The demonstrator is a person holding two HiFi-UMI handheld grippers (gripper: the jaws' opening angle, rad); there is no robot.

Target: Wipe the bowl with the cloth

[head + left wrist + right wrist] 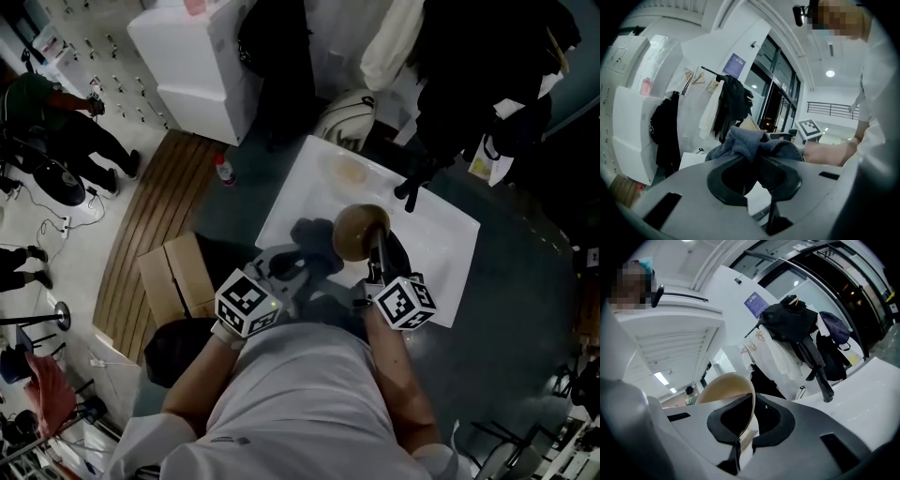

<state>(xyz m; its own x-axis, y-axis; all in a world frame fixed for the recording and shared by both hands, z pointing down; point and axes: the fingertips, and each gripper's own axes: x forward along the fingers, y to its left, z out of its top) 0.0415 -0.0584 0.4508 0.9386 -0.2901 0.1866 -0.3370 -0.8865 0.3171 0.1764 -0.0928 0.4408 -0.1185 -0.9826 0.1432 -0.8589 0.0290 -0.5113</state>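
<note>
Grey soft cloth [749, 142] is sitting pinched tight in the left hand-held gripper [757, 165], up above the white desk [433, 242]. The right hand-held gripper [749, 420] is squeezing the rim of the tan round bowl [725, 386], also above the desk. Cloth and bowl are hanging close together, but I cannot tell if they are touching. I am guessing the wiping is only starting. I am counting one bowl, one cloth and two hand-held grippers.

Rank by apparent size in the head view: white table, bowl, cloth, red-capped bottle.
1. white table
2. bowl and cloth: they look about alike and the cloth is partly hidden, so I can't rank them
3. bottle
</note>
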